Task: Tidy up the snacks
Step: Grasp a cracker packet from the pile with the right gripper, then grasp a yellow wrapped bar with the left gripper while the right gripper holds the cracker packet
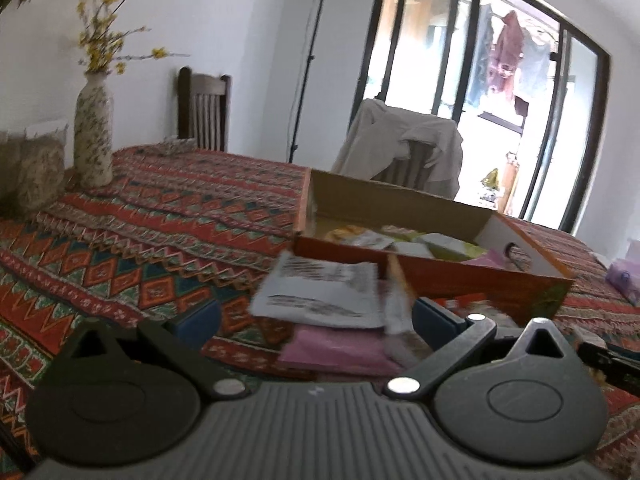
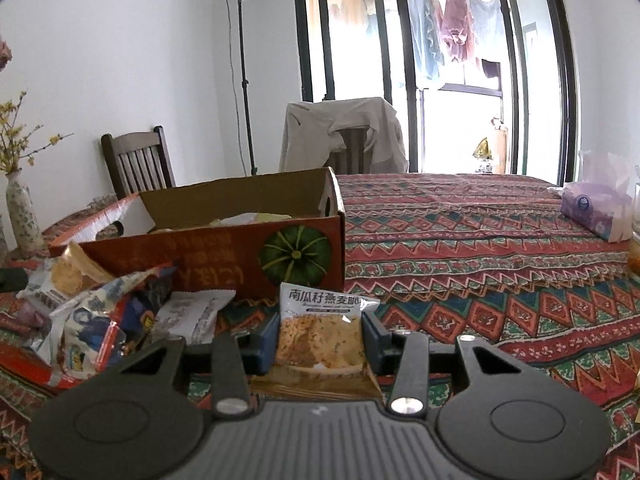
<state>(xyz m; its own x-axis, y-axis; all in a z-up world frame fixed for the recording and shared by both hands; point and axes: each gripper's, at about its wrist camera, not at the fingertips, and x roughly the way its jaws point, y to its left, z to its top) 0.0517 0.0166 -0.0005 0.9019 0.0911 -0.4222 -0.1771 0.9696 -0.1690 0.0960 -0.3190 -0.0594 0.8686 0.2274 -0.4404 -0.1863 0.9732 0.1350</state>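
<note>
An open orange cardboard box (image 1: 440, 268) with a pumpkin print (image 2: 296, 256) stands on the patterned table and holds several snack packets (image 1: 404, 240). My left gripper (image 1: 316, 316) is open, its blue fingers (image 1: 196, 320) wide apart around a white snack packet (image 1: 320, 292) and a pink packet (image 1: 336, 348) lying in front of the box. My right gripper (image 2: 320, 336) is shut on an oat-crisp packet (image 2: 320, 332) and holds it upright before the box. A pile of loose packets (image 2: 100, 312) lies left of it.
A flowered vase (image 1: 94, 132) stands at the table's back left. A purple tissue pack (image 2: 596, 208) lies at the right. Two chairs (image 2: 136, 164) stand behind the table, one draped with a beige garment (image 2: 344, 132). A lamp stand (image 2: 240, 72) is by the wall.
</note>
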